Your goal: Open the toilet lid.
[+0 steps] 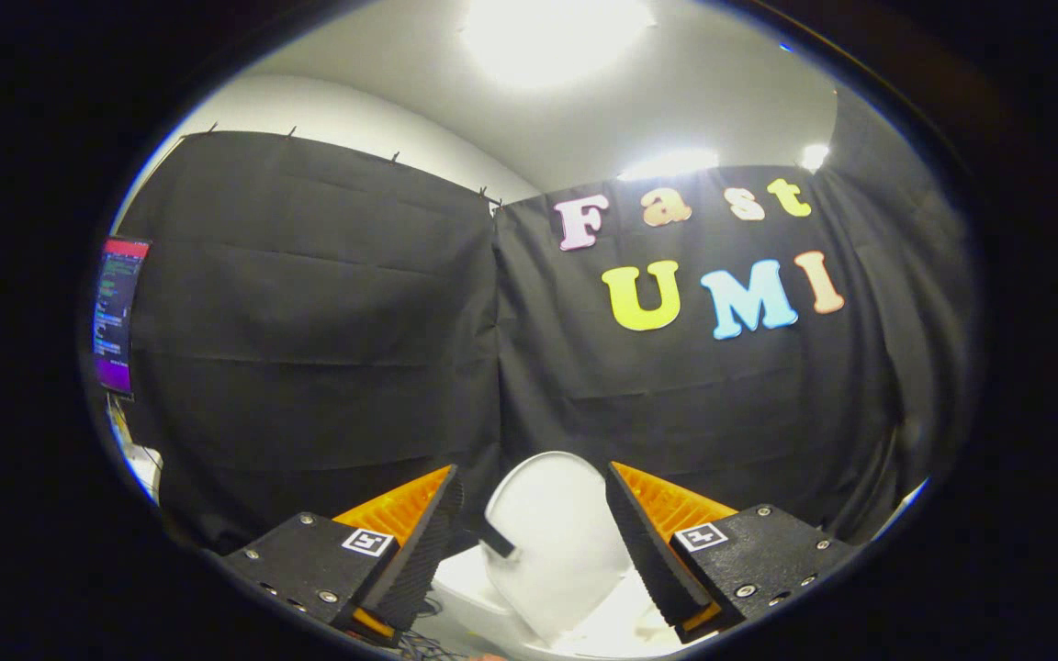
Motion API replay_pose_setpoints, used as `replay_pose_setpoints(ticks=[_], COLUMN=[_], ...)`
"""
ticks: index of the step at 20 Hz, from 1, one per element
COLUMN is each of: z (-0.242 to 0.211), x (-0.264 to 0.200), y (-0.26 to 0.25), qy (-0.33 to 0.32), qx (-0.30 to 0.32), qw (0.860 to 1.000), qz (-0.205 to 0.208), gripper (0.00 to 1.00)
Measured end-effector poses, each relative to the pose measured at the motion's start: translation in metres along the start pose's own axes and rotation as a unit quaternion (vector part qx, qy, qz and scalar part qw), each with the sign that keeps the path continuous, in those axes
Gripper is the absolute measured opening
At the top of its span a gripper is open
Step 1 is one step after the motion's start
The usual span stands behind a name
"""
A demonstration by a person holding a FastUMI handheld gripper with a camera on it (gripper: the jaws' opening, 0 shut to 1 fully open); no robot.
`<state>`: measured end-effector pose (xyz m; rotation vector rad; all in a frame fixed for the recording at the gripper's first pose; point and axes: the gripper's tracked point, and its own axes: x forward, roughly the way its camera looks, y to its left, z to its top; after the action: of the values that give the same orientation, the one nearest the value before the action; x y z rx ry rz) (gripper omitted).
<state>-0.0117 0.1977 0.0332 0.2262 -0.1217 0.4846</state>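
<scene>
The white toilet lid [552,532] stands raised, nearly upright, just ahead of my gripper [532,471] and seen in the gap between its two fingers. A small dark piece [497,542] juts from the lid's left edge. Below the lid lies the white toilet seat and bowl [465,588]. The fingers are spread wide; the right finger [644,542] overlaps the lid's right edge in the view, while the left finger [419,542] stands apart from the lid. Nothing is pressed between them, so the gripper is open.
Black cloth walls close off the space behind and to both sides of the toilet. A lit screen [116,312] hangs on the left wall. Bright ceiling lights [547,32] shine overhead. Some cables lie on the floor near the left finger.
</scene>
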Motion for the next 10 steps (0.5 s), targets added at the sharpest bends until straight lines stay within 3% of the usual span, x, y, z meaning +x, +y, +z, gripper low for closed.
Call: replay_pose_setpoints(ticks=[7,10], z=[0.002,0.004], x=[-0.054,-0.079], y=[-0.114,-0.169], qy=[-0.004,0.004], qx=[-0.025,-0.035], qw=[0.998,0.993], qz=[-0.053,-0.110], gripper=[0.96,0.96])
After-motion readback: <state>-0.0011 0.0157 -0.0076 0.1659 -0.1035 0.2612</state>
